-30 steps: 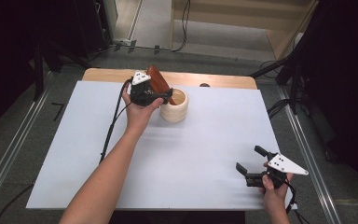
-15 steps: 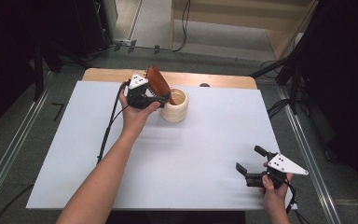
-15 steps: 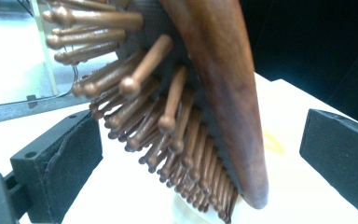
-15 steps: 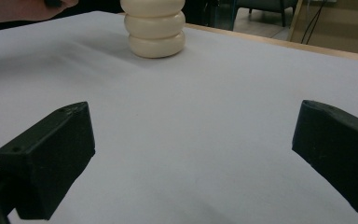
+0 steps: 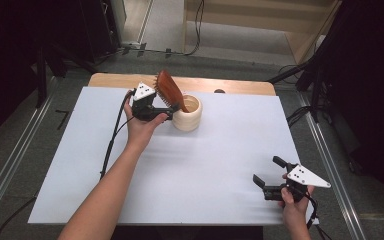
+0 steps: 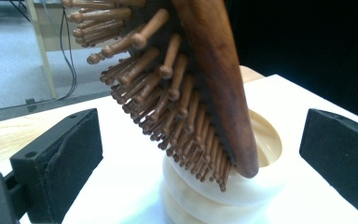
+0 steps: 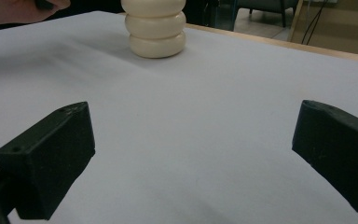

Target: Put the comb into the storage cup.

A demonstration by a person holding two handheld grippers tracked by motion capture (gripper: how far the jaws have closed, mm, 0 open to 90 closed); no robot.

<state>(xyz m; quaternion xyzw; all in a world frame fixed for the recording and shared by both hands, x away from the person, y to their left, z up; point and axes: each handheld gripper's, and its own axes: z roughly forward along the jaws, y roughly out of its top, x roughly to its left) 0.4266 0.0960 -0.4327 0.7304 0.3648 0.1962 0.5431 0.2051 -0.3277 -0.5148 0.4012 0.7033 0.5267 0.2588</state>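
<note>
Wooden hairbrush (image 5: 169, 91) leans in cream holder (image 5: 188, 114); my left claw (image 6: 200, 154) wide, released. Next: withdraw without toppling it.

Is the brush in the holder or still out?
In, leaning tilted: the brush rests its lower end on the holder's rim, and the open left gripper no longer grips it.
</note>
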